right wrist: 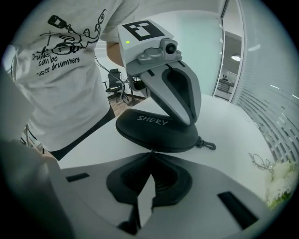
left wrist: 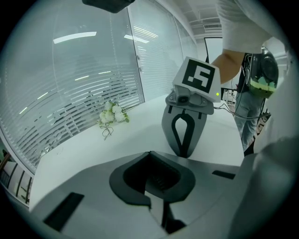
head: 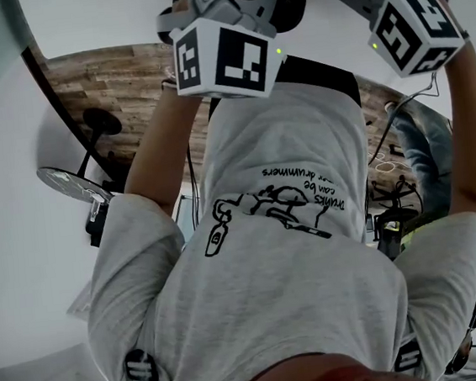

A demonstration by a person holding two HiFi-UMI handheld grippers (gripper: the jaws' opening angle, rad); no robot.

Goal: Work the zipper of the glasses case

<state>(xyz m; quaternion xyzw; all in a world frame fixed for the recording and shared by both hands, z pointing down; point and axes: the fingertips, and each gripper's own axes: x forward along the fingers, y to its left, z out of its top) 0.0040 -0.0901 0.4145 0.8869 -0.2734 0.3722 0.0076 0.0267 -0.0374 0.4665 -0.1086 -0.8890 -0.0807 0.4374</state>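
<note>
A black oval glasses case (right wrist: pixel 156 133) with white lettering lies closed on the white table (right wrist: pixel 224 121) in the right gripper view. A small black clip (right wrist: pixel 209 145) hangs off its right end. My right gripper (right wrist: pixel 150 152) is shut, and its tips touch the case's near seam. I cannot tell whether a zipper pull is pinched there. My left gripper (right wrist: pixel 189 122) comes down onto the far side of the case with its jaws together. In the left gripper view its own tips (left wrist: pixel 149 153) meet, the case is hidden beneath them, and the right gripper (left wrist: pixel 183 154) stands opposite.
The head view shows only the person's grey printed T-shirt (head: pixel 286 248) and both marker cubes (head: pixel 224 56) (head: pixel 415 27). A sprig of white flowers (left wrist: pixel 112 114) lies on the table near a glass wall with blinds (left wrist: pixel 70 93). Office chairs (right wrist: pixel 114 84) stand beyond.
</note>
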